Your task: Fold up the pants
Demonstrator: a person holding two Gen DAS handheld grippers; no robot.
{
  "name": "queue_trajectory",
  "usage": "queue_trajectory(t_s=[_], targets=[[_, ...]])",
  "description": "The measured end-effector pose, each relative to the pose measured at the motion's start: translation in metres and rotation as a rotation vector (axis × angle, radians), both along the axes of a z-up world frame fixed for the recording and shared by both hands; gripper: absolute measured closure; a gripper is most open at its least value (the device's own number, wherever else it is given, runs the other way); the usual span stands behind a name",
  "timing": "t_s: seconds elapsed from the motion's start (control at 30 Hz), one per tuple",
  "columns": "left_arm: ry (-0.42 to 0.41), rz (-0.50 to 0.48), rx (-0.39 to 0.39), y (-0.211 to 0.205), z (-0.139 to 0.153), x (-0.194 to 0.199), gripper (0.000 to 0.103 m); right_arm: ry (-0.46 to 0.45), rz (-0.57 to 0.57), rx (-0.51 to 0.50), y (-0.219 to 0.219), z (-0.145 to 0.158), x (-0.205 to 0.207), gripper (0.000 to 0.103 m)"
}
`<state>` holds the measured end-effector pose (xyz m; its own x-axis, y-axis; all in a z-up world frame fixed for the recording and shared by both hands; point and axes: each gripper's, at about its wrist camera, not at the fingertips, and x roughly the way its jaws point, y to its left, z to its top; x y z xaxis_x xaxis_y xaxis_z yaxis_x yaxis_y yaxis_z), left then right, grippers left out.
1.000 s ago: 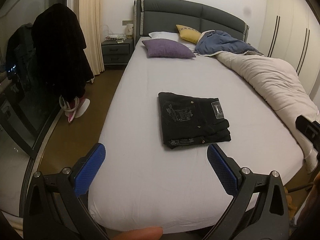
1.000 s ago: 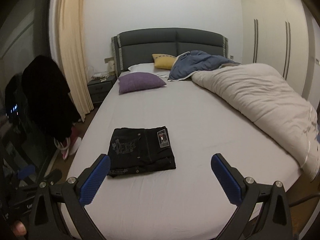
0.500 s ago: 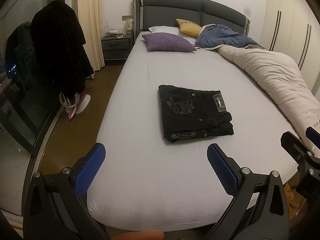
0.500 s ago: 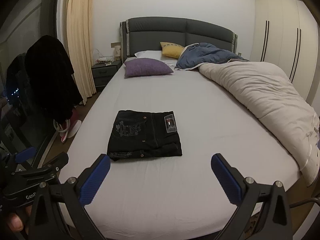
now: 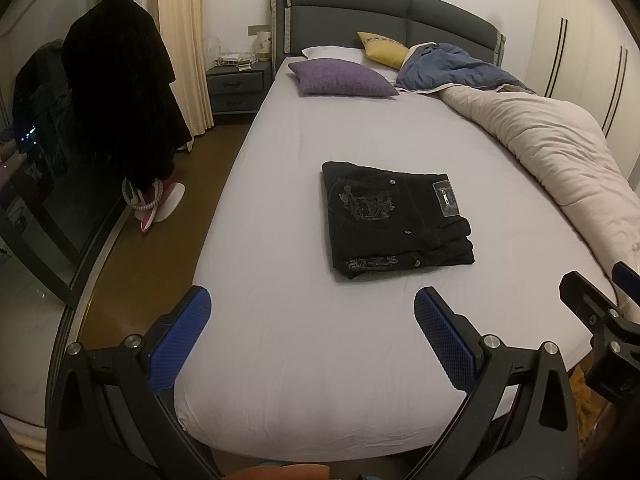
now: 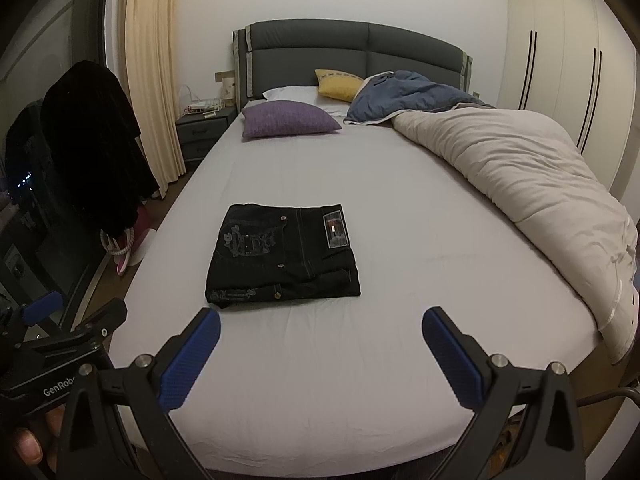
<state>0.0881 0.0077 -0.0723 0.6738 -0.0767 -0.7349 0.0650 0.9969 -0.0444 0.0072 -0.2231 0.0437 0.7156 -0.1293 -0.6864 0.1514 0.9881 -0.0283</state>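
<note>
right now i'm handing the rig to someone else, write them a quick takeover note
Left gripper: open, empty, hovering short of the bed's foot.
Right gripper: open, empty, same stance.
Black pants: on the white sheet mid-bed, folded into a compact rectangle, label patch up, touched by neither gripper.
Done: the fold looks complete.
Left: probably nothing; at most square up the slightly uneven right-hand layers.

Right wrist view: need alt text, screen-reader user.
Black pants lie folded into a compact rectangle on a white bed sheet, untouched. The open right gripper hovers empty in front of them; a beige duvet is bunched along the bed's right side.
</note>
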Motion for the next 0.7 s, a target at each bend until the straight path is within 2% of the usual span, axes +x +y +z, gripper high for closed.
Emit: queue_trajectory(t_s=[0.7], targets=[[0.015,0.024,0.004,-0.0001,-0.0089,-0.0004,0.0,0.017,-0.005,0.008,0.0002,-0.0035,-0.0007,0.0]])
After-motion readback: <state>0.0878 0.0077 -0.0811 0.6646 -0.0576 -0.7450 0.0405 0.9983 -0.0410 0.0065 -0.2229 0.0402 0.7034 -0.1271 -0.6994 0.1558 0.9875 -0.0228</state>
